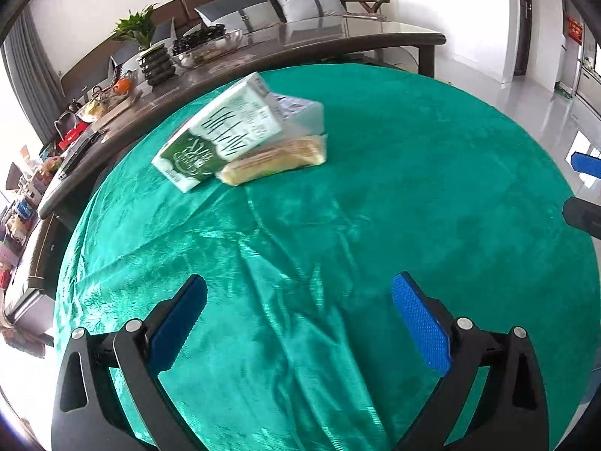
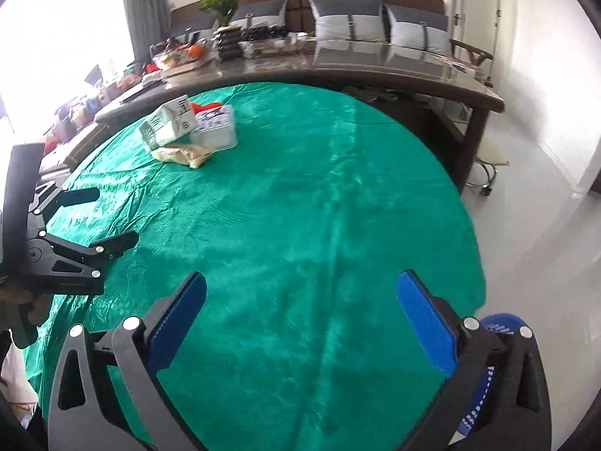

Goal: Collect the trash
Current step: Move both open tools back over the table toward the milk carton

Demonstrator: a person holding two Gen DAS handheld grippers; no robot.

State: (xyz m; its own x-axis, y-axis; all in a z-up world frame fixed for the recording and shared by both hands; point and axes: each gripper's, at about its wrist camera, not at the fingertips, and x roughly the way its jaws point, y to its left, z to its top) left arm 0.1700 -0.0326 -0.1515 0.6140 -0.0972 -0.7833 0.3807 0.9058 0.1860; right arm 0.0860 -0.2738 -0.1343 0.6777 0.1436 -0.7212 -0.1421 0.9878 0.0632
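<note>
Round table under a green cloth is the landmark; everything is placed off it. It fills both views, cloth wrinkled, most of it bare.

Behind the table's far edge: long dark wooden table with a plant, bowls and clutter, then a sofa with grey cushions further back. Not task items, as far as I can judge.

Trash sits in one cluster near the table's far-left rim, well apart from both grippers. Green-white carton lies tilted, leaning over the other pieces. A pale box with a printed top touches it on the right. A flat yellowish clear-wrapped packet lies on the cloth just in front of both. A scrap of red shows behind the carton; can't tell what it is. Grouped like this probably so it can be picked off one piece at a time.

Blue slotted basket peeks out past the table's near-right rim, behind the right finger; likely the bin, only partly visible.

Left gripper hangs over the near part of the table, angled down at the cloth, jaws spread wide, nothing between the blue pads. Right gripper same: near side, tilted down, spread wide, empty. In the right wrist view, the left one shows at the table's left rim, a hand under it.

Looks like a reach toward the cluster comes next.
</note>
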